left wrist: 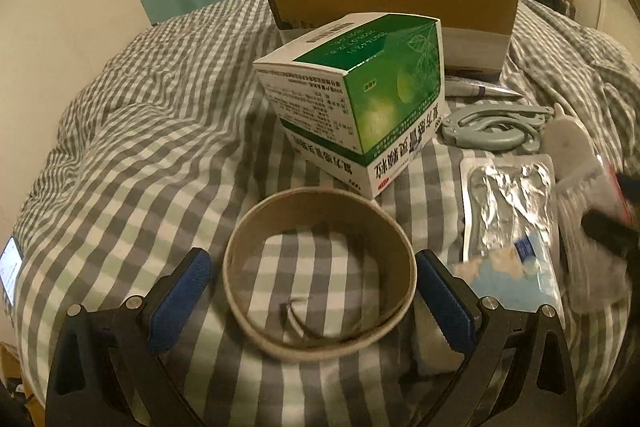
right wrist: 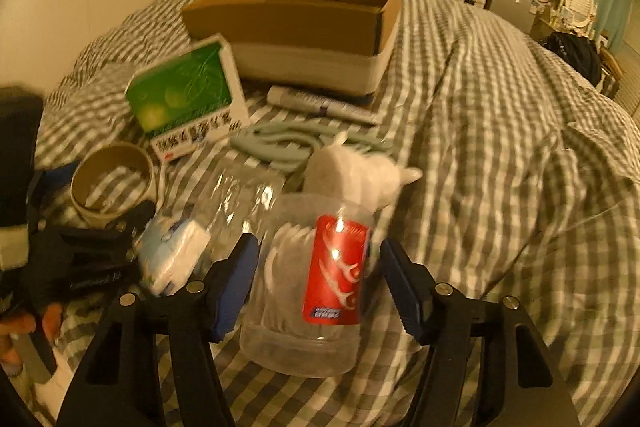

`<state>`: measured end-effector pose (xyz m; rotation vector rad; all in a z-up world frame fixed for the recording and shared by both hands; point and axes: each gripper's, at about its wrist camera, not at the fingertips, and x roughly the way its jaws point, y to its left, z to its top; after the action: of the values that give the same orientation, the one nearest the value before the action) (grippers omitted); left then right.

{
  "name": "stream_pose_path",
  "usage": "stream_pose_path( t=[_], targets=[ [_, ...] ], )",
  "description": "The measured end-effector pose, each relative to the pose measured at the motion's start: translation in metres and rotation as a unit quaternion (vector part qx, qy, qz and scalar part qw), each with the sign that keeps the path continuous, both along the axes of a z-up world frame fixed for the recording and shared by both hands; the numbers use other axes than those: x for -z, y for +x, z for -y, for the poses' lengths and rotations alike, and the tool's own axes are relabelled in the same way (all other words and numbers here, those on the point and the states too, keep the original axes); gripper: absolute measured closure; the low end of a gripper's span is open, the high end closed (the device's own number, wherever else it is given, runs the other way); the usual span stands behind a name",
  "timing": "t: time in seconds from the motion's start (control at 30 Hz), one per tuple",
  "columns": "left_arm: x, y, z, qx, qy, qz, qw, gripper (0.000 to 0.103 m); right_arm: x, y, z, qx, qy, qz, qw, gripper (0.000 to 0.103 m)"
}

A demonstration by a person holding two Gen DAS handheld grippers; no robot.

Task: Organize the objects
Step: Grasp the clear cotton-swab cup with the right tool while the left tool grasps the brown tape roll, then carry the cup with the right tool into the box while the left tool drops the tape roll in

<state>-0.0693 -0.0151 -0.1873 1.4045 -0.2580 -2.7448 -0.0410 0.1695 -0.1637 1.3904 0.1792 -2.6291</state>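
Note:
On the checked bedcover lies a cardboard tape ring (left wrist: pixel 320 347), flat between the blue pads of my left gripper (left wrist: pixel 318 291). That gripper is open, with a small gap at its left pad. The same ring (right wrist: pixel 100 217) appears at the left of the right wrist view. A clear plastic jar (right wrist: pixel 304 307) with a red label and white sticks inside stands between the fingers of my right gripper (right wrist: pixel 320 287), which is open with a gap at the right pad. An open cardboard box (left wrist: pixel 392 3) (right wrist: pixel 288 23) sits at the back.
A green-and-white medicine box (left wrist: pixel 360 99) (right wrist: pixel 184 87) stands before the cardboard box. Beside it lie a tube (left wrist: pixel 472 89), a grey-blue tool (left wrist: pixel 488 131), a foil pouch (left wrist: pixel 508 199), a white plush toy (right wrist: pixel 360 175) and a blue mask pack (right wrist: pixel 172 255). Rumpled bedding rises on the right.

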Motion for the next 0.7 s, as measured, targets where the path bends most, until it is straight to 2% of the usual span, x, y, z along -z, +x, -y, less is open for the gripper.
stream_pose_path(
  t=[0.07,0.1,0.2,0.37,0.47,0.53,0.6,0.7],
  targets=[
    [0.003,-0.005,-0.001,-0.002,0.002,0.005,1.0000,0.007,0.005,0.001,0.003,-0.005,0.009,0.002,1.000,0.039],
    [0.005,-0.008,-0.003,0.002,0.003,0.010,0.9999,0.017,0.004,0.001,0.002,-0.005,0.008,0.001,1.000,0.040],
    [0.003,-0.004,-0.003,0.007,0.006,0.003,1.0000,0.018,-0.003,0.004,-0.002,0.002,-0.008,-0.008,1.000,0.040],
    [-0.012,0.002,0.003,0.007,0.037,-0.019,0.9991,0.018,-0.027,0.006,-0.005,-0.001,-0.023,-0.040,0.999,0.041],
    [-0.029,0.007,0.004,0.005,0.042,-0.047,0.9980,0.018,-0.048,0.005,-0.006,-0.008,-0.032,-0.067,0.997,0.041],
    [-0.045,0.007,0.007,-0.001,0.059,-0.065,0.9961,0.018,-0.066,0.003,-0.009,-0.010,-0.040,-0.085,0.995,0.041],
    [-0.063,0.007,0.009,-0.003,0.080,-0.087,0.9930,0.018,-0.085,0.002,-0.012,-0.014,-0.054,-0.106,0.993,0.041],
    [-0.091,0.004,0.008,-0.003,0.088,-0.124,0.9884,0.018,-0.112,-0.006,-0.016,-0.024,-0.061,-0.133,0.989,0.041]
  ],
)
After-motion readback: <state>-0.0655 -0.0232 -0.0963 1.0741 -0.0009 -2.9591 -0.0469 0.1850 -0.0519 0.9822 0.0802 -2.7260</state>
